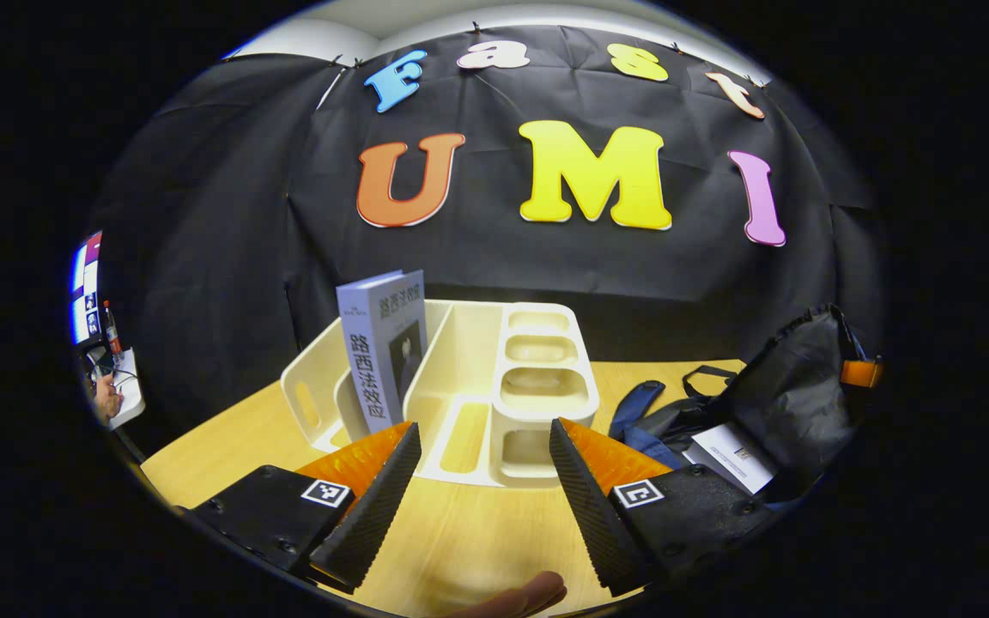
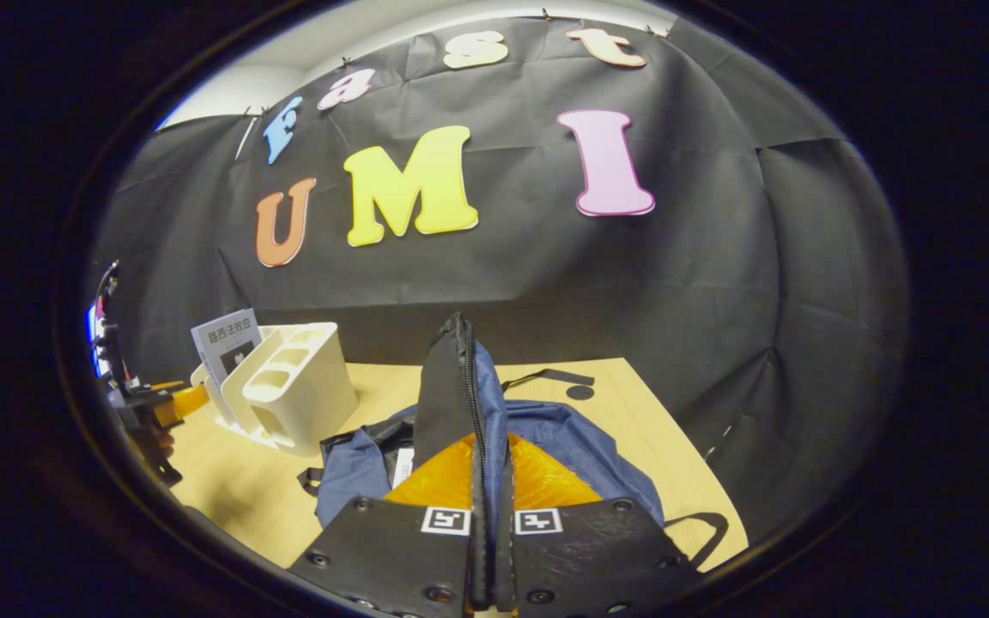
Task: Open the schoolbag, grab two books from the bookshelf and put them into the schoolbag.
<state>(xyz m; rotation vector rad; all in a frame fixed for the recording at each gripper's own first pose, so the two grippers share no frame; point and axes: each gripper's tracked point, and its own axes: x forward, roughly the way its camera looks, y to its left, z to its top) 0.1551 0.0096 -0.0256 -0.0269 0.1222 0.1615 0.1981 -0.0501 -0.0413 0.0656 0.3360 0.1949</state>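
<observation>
1. Left gripper (image 1: 484,481) open, fingers wide apart over bare worktop (image 1: 477,532), just short of the bookshelf (image 1: 494,386) at 12 o'clock.
2. One book (image 1: 383,348) stands upright in the bookshelf's left slot, 11 o'clock.
3. Schoolbag (image 1: 791,399) at 3 o'clock, mouth held up; a second book (image 1: 731,455) partly hidden inside it.
4. Right gripper (image 2: 489,506) closed, pinching the schoolbag's zipper edge (image 2: 464,386) upright.
5. Worktop's right edge close beyond the bag straps (image 2: 546,376).

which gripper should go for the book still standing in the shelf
Left. The left gripper is open and faces the book in the bookshelf, while the right gripper is shut on the schoolbag flap, holding it open.
</observation>
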